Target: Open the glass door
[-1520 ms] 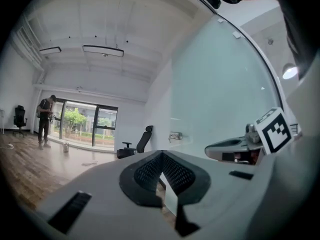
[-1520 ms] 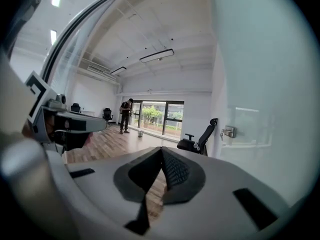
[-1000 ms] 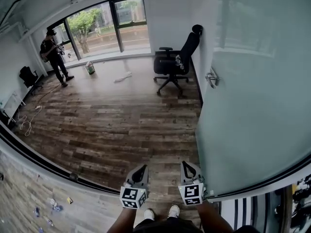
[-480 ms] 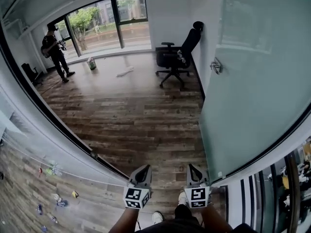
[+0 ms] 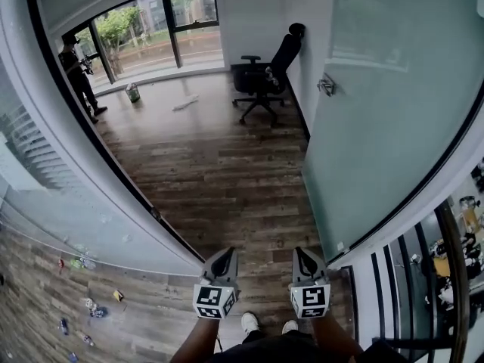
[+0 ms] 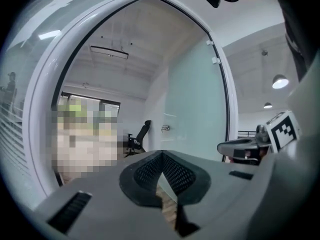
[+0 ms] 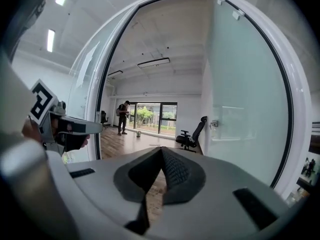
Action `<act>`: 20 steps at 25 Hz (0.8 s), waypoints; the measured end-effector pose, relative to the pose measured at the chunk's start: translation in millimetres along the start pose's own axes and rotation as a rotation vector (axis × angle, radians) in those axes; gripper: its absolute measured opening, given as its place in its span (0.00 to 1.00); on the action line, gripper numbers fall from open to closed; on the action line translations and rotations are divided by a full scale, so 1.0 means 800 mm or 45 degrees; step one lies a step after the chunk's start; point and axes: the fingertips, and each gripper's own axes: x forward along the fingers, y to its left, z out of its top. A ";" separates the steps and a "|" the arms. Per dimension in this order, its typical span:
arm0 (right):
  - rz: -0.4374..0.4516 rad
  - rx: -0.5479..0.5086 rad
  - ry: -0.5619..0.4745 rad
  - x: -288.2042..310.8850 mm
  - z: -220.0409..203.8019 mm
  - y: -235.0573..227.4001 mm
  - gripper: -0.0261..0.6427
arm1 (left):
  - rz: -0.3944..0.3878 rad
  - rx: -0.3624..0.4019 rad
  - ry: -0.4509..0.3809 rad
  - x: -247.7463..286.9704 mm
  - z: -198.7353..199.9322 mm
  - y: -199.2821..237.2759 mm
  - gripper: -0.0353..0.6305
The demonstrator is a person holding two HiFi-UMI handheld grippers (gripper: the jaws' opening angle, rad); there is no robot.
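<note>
The frosted glass door [image 5: 378,112] stands swung inward on the right, and its metal handle [image 5: 327,86] is far ahead of me. My left gripper [image 5: 223,259] and right gripper [image 5: 304,257] hang side by side low in the head view, over the wooden floor at the doorway. Both are shut with nothing between the pads, and neither touches the door. In the left gripper view the left gripper [image 6: 161,154] points into the room, with the door [image 6: 195,109] to its right. In the right gripper view the right gripper [image 7: 161,149] has the door [image 7: 245,109] and the handle [image 7: 215,124] on its right.
A fixed glass wall panel [image 5: 53,195] with a black frame rises at the left of the doorway. A black railing [image 5: 446,278] runs at the far right. Inside the room are an office chair [image 5: 265,78], a small can [image 5: 133,92] and a person [image 5: 76,74] by the window.
The whole view has shifted: more of the left glass wall and the right railing shows, and the door's lower corner sits farther from my grippers. Both stay shut side by side.
</note>
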 end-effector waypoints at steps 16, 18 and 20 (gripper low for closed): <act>0.045 -0.061 -0.212 -0.178 0.045 -0.017 0.06 | 0.013 -0.027 -0.057 -0.107 0.020 -0.158 0.06; 0.051 -0.067 -0.208 -0.201 0.051 -0.019 0.06 | 0.018 -0.024 -0.056 -0.122 0.024 -0.176 0.06; 0.049 -0.080 -0.200 -0.221 0.050 -0.023 0.06 | 0.020 -0.022 -0.059 -0.134 0.023 -0.193 0.06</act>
